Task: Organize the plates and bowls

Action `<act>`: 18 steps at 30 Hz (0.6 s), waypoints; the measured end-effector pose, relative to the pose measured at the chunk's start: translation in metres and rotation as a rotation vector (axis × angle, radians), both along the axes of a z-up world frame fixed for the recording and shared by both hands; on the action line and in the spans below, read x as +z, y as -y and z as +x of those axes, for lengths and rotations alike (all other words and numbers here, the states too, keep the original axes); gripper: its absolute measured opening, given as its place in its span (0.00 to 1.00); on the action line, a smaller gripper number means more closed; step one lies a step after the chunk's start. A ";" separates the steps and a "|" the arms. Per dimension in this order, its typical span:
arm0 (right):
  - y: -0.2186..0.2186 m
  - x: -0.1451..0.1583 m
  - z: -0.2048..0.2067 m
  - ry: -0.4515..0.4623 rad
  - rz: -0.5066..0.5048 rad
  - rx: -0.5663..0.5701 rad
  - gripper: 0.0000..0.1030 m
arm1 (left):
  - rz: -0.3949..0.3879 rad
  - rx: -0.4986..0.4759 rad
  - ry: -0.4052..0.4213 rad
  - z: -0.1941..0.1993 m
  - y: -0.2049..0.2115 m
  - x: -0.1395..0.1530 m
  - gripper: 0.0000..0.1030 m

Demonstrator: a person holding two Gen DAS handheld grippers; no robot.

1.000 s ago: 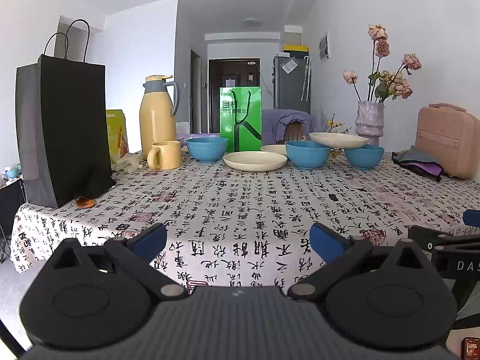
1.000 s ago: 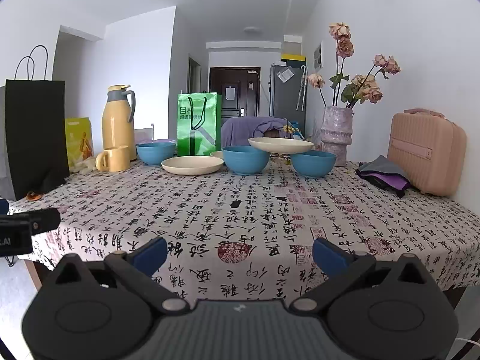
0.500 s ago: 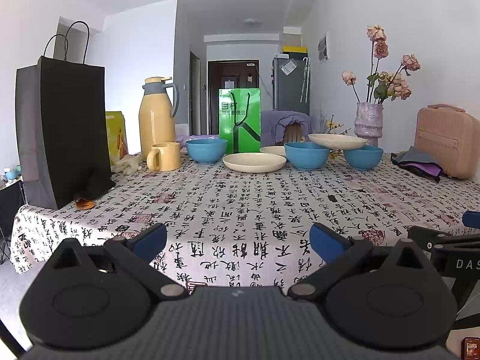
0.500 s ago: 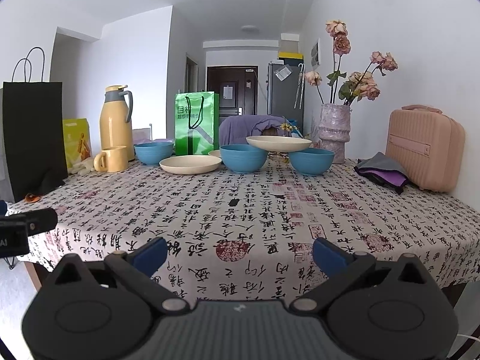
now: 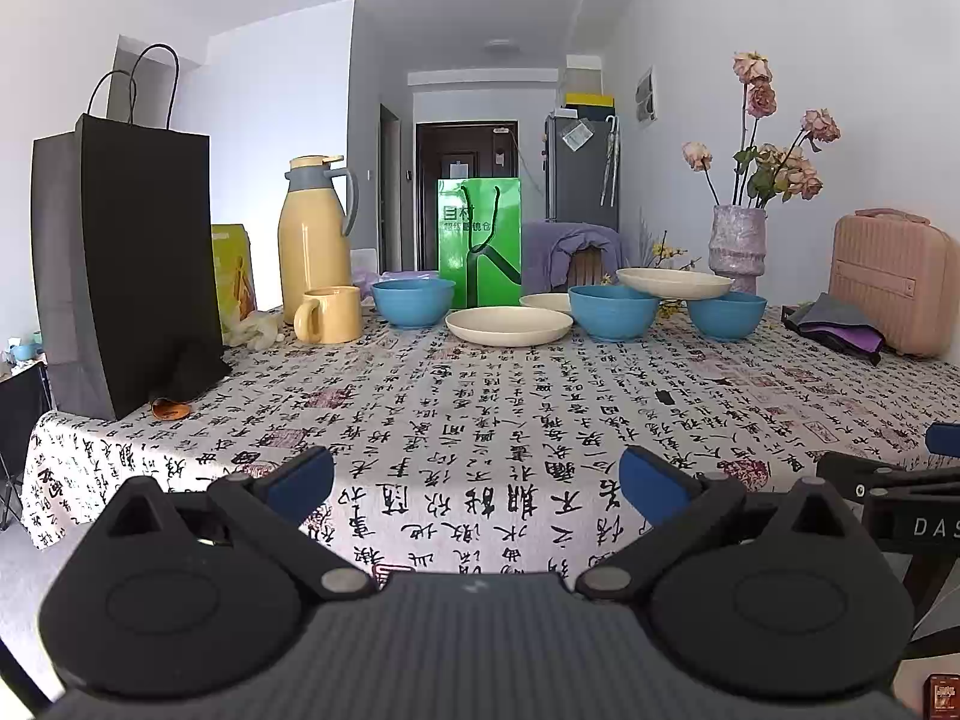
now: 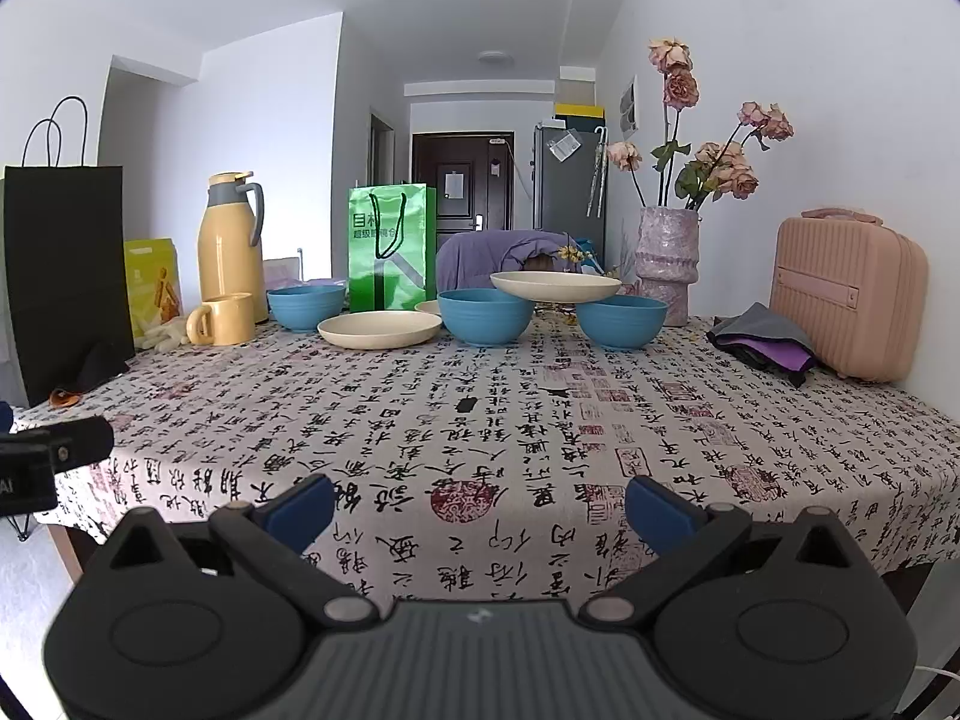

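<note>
We recorded the opening approach of the sorting task, with nothing yet grasped. The left hand-held gripper (image 5: 477, 480) and the right hand-held gripper (image 6: 480, 507) both hovered at the near edge of the bench (image 6: 510, 420), each with its jaws spread wide and empty, touching nothing; the blue pads (image 6: 300, 507) stood well apart. All the crockery lay at the far side of the bench, well away from both tools. There we saw a left blue bowl (image 6: 306, 307), a large cream plate (image 6: 379, 330) lying flat beside it, a smaller cream plate (image 6: 429, 306) partly hidden behind, a middle blue bowl (image 6: 485, 318) and a right blue bowl (image 6: 621, 321). A further raised cream plate (image 6: 555, 287) appeared to bridge the rims of the middle and right bowls. We judged that this raised plate had to come off first, since it blocked nesting of the bowls beneath it. The next move therefore called for a long forward reach and a careful pinch on a thin rim. The yellow mug (image 6: 222, 319) and the vase (image 6: 666, 264) stood close to the dishes and asked for care.
</note>
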State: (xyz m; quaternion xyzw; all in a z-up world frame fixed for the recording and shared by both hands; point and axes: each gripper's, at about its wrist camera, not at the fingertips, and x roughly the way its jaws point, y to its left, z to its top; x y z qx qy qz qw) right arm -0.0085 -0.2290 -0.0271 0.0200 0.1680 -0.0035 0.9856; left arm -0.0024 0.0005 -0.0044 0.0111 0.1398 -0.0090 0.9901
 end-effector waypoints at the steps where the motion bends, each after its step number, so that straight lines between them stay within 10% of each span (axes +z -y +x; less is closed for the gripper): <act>1: 0.000 0.000 0.000 0.000 0.000 0.000 1.00 | 0.000 0.000 0.000 0.000 0.000 0.000 1.00; 18: 0.001 -0.001 0.002 -0.003 0.008 0.011 1.00 | 0.000 0.000 -0.001 0.000 0.000 0.000 1.00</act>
